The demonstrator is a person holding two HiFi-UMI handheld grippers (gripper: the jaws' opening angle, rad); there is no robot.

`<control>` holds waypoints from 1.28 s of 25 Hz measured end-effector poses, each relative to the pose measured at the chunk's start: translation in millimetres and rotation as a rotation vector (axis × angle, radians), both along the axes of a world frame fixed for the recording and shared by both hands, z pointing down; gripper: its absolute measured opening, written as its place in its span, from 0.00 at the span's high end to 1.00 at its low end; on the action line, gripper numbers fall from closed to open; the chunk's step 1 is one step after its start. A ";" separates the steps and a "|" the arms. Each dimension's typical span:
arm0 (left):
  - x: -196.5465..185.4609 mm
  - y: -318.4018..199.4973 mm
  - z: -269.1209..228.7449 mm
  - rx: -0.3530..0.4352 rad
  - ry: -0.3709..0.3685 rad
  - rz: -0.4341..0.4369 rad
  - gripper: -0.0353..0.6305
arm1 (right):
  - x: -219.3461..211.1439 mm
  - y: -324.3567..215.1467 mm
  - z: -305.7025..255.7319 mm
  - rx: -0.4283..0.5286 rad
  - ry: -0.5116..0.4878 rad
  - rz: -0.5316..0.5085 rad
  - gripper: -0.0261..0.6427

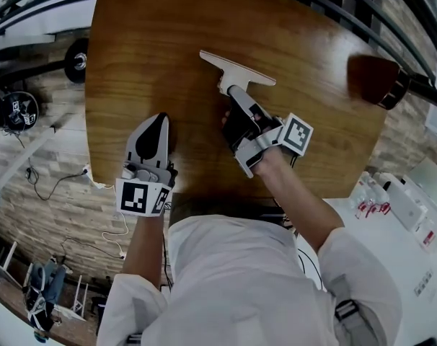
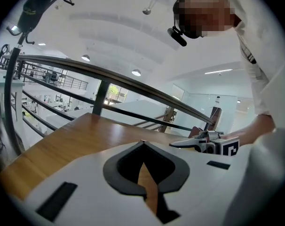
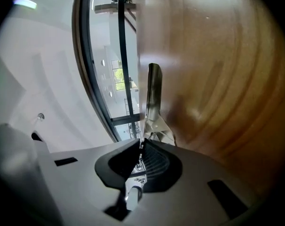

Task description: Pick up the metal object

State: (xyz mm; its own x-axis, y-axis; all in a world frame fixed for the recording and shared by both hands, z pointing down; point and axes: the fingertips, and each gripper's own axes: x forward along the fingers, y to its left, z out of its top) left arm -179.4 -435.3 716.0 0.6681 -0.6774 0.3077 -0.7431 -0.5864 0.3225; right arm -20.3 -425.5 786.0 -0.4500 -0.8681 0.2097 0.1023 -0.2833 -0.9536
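The metal object (image 1: 236,68) is a pale T-shaped tool with a flat cross bar and a short stem. It lies near the middle of the wooden table (image 1: 146,42). My right gripper (image 1: 231,92) comes at it from the near side and is shut on the stem. In the right gripper view the jaws of the right gripper (image 3: 141,144) meet on the stem, and the bar of the metal object (image 3: 154,95) stands beyond them. My left gripper (image 1: 158,121) rests on the table to the left, shut and holding nothing. The left gripper (image 2: 142,144) has its tips touching.
A dark brown chair back (image 1: 373,78) stands by the table's far right edge. A metal railing (image 2: 133,81) runs behind the table. A white counter (image 1: 413,258) with small bottles (image 1: 370,204) is at the right. Cables lie on the floor (image 1: 38,179) at the left.
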 end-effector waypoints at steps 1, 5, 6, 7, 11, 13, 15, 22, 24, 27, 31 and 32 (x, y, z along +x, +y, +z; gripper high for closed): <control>-5.2 2.9 -5.7 0.004 0.002 -0.005 0.93 | -2.7 1.2 -6.4 0.008 0.006 -0.002 0.92; -30.3 16.5 -40.1 0.041 0.023 -0.030 0.93 | -16.5 6.3 -48.6 0.090 0.050 -0.019 0.92; -35.5 19.0 -50.1 0.055 0.031 -0.038 0.93 | -19.7 6.2 -62.7 0.125 0.064 -0.026 0.92; -40.3 22.5 -60.7 0.069 0.040 -0.043 0.93 | -23.0 7.6 -77.6 0.160 0.078 -0.031 0.92; -50.7 41.1 -107.1 0.141 0.079 -0.039 0.93 | -30.6 26.3 -137.4 0.288 0.144 -0.032 0.92; -48.8 47.8 -128.5 0.173 0.098 -0.020 0.93 | -27.0 37.2 -164.5 0.345 0.195 -0.025 0.92; -42.9 56.6 -148.5 0.193 0.113 0.005 0.93 | -20.9 50.6 -192.1 0.401 0.251 -0.022 0.92; 1.3 104.5 -215.7 0.272 0.143 0.103 0.93 | 15.6 111.8 -287.9 0.632 0.499 -0.030 0.92; 14.0 123.8 -230.5 0.291 0.145 0.122 0.93 | 26.9 132.9 -307.7 0.687 0.583 -0.028 0.92; 35.1 156.8 -245.8 0.304 0.142 0.133 0.93 | 50.7 172.4 -325.5 0.725 0.682 -0.018 0.92; 70.3 209.6 -259.2 0.301 0.156 0.117 0.93 | 88.6 237.7 -345.4 0.801 0.825 -0.035 0.92; 78.3 223.6 -262.0 0.299 0.163 0.112 0.93 | 97.1 254.5 -350.1 0.824 0.864 -0.038 0.92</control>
